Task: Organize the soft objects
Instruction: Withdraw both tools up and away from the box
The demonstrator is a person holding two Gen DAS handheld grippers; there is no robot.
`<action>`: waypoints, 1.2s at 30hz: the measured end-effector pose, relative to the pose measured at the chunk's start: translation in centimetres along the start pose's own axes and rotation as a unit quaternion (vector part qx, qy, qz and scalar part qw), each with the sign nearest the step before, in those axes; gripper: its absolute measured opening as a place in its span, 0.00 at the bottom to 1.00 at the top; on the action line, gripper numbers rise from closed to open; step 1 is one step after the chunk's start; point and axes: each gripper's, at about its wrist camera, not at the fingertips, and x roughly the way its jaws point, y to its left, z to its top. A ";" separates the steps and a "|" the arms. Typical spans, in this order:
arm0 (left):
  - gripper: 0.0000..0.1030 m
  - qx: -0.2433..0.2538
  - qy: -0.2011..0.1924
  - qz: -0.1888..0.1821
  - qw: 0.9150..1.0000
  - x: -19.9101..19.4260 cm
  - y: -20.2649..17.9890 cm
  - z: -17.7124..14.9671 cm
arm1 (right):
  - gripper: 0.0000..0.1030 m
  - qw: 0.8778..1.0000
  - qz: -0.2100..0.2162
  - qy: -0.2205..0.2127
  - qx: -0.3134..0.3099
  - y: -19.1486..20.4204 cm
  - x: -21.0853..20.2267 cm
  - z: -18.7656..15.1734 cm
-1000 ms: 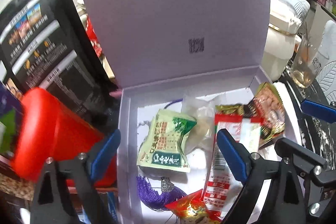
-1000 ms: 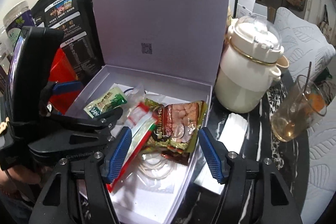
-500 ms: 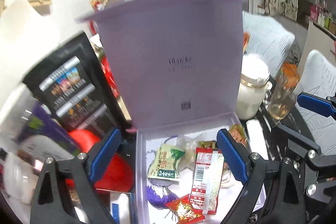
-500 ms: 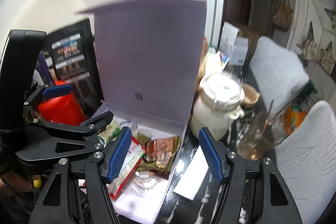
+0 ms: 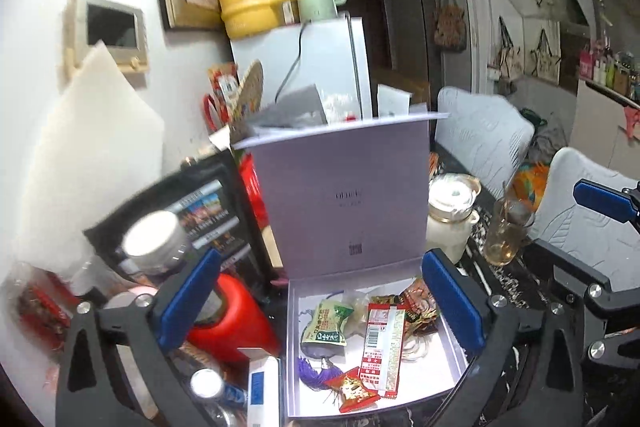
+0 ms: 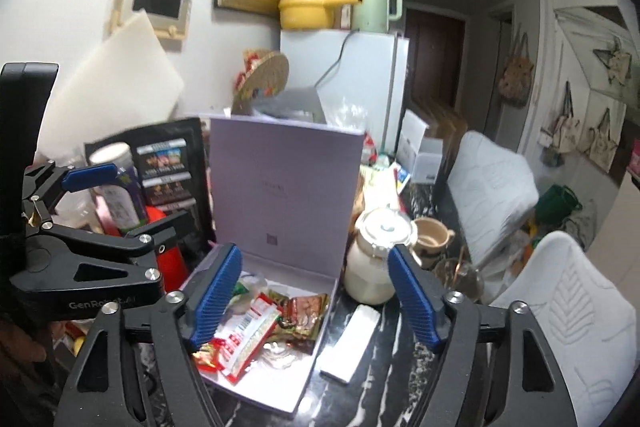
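Observation:
A lilac box [image 5: 297, 347] [image 6: 320, 323] stands with its lid [image 5: 344, 203] [image 6: 280, 187] upright. Inside lie soft snack packets: a green one [image 5: 325, 323], a long red-and-white one [image 5: 381, 341] [image 6: 250, 337], a red candy [image 5: 356, 389], a brown nut packet [image 6: 306, 311], and a purple tassel [image 5: 314, 369]. My left gripper [image 5: 318, 303] is open and empty, above and back from the box. My right gripper [image 6: 316, 297] is open and empty, also held above the box's near side.
A red container [image 5: 228, 323], a black pouch [image 5: 200, 211] and jars crowd the box's left. A cream lidded jar [image 5: 450, 223] [image 6: 378, 259], a glass of tea [image 5: 506, 235] and a white flat pack [image 6: 350, 343] stand to its right. White chairs are beyond.
Both grippers have pulled up and back from the box, so it looks much smaller now. Both stay open and empty. The packets in the box have not moved.

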 end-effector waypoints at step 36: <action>1.00 -0.029 -0.016 -0.044 0.998 -12.0 2.5 -13.4 | 0.92 0.998 -0.016 -0.025 0.056 5.0 -12.3 -11.5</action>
